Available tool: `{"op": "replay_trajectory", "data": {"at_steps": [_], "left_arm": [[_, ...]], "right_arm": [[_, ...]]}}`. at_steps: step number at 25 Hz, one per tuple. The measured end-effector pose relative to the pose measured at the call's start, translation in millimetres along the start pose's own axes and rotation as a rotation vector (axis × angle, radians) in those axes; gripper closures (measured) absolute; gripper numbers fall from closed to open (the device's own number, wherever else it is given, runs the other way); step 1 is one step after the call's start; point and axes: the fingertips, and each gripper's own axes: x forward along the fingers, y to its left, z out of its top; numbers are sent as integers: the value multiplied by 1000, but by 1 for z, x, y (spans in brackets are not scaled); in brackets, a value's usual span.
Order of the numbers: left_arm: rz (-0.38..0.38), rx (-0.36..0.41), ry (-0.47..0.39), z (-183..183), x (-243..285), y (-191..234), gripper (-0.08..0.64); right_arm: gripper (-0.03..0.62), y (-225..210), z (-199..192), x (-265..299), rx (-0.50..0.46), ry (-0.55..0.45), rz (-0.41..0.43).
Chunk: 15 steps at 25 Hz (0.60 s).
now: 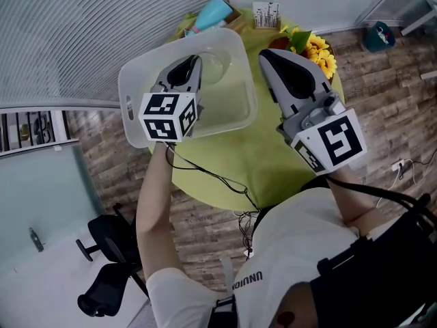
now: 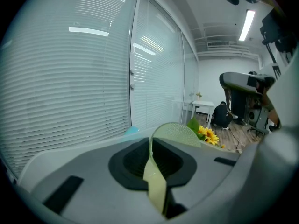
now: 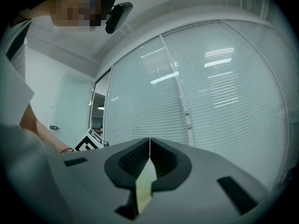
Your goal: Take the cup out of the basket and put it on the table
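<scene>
A translucent white basket [image 1: 136, 80] stands on the round green table [image 1: 266, 162]. Inside it, near the far right corner, I make out a faint clear round shape that may be the cup [image 1: 217, 67]. My left gripper [image 1: 196, 60] hangs over the basket's middle, jaws shut with nothing between them. In the left gripper view its tips [image 2: 150, 140] meet and point level over the table toward the blinds. My right gripper [image 1: 263, 53] is held above the table just right of the basket, also shut and empty. Its tips [image 3: 149, 140] touch in the right gripper view.
Yellow sunflowers [image 1: 318, 50] lie at the table's far right edge, and they also show in the left gripper view [image 2: 207, 134]. A blue object [image 1: 210, 14] and a small card stand [image 1: 266, 14] sit at the far edge. A black office chair [image 1: 102, 279] stands on the floor, lower left.
</scene>
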Motion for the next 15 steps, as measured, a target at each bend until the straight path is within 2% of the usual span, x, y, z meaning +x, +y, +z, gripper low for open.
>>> {"op": "replay_trajectory", "data": {"at_steps": [15], "left_arm": [[7,-28,-60,12,-7,1,528]], "right_arm": [[572,-2,-3,0,5,3,-6]]}}
